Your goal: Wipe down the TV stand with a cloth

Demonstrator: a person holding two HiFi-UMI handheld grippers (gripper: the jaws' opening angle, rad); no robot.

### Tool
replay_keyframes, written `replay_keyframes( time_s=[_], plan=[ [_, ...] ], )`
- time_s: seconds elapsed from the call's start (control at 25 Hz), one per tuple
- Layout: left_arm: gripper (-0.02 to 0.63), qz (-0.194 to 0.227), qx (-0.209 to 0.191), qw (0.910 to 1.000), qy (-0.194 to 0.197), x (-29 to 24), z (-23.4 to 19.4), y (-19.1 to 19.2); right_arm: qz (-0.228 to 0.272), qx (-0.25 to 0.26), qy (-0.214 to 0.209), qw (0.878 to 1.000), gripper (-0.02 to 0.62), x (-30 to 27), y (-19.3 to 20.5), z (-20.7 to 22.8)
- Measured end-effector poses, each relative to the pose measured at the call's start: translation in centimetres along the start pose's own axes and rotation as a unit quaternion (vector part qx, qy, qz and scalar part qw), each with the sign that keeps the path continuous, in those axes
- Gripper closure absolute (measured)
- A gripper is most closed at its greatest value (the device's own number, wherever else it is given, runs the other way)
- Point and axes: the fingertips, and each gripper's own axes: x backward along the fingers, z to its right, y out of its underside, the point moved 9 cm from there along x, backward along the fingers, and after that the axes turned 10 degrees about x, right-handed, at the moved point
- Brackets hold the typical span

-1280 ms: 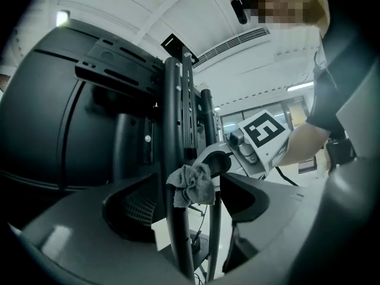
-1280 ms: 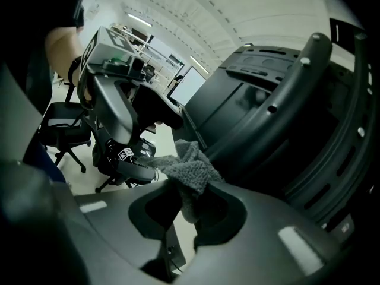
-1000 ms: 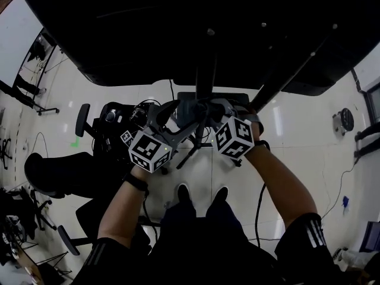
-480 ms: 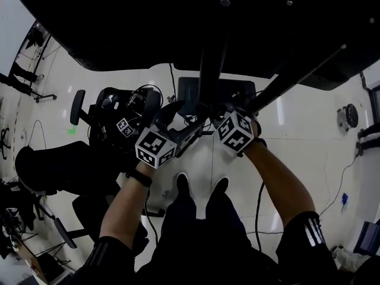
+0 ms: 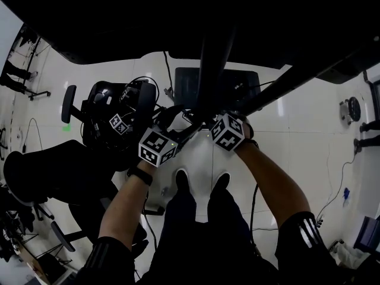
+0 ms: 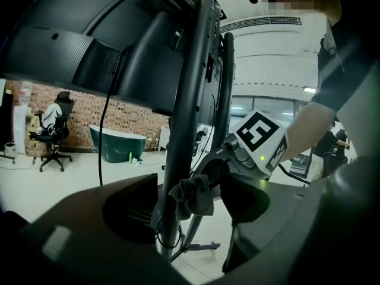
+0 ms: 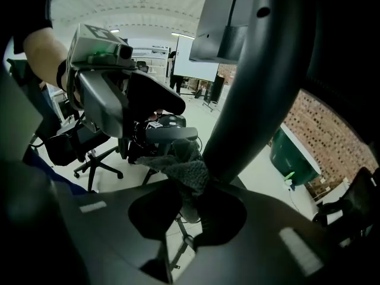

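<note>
**Cloth may slip from the pinch**

The right gripper (image 7: pixel 190 202) is clamping a crumpled grey cloth (image 7: pixel 189 172) and pressing it against the black metal TV-stand post (image 7: pixel 255 88) at centre. The left gripper (image 6: pixel 190 218) is gaping wide near the post, gripping nothing. Hard rubbing risks dragging the cloth free.

The left gripper (image 6: pixel 191 189) is seen in the foreground with its dark jaws held apart and nothing gripped between them. Just beyond them, a bunched grey cloth (image 6: pixel 194 198) is pressed against the black upright post (image 6: pixel 181 129) of the TV stand and is pinched from the far side by the right gripper (image 6: pixel 211 172). The TV's dark back (image 6: pixel 77 46) is seen above, and a green tub (image 6: pixel 116 145) stands far behind.
</note>
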Motion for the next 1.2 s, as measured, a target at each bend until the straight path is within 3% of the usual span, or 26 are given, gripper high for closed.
replay_keyframes(
  time_s=[0.68, 1.0, 1.2],
  plan=[
    [0.252, -0.058, 0.039, 0.9974, -0.020, -3.9, -5.7, 11.9, -0.044, -0.053, -0.020, 0.997, 0.541, -11.8, 7.9, -4.0],
    [0.252, -0.082, 0.046, 0.9951, -0.030, -4.0, -5.6, 14.0, -0.040, -0.072, -0.016, 0.996, 0.540, -13.2, 9.3, -5.1],
    [0.247, -0.069, 0.048, 0.9960, -0.029, -2.7, -2.7, 11.5, 0.004, -0.094, -0.010, 0.996, 0.540, -8.5, 7.7, -5.6]
  ],
)
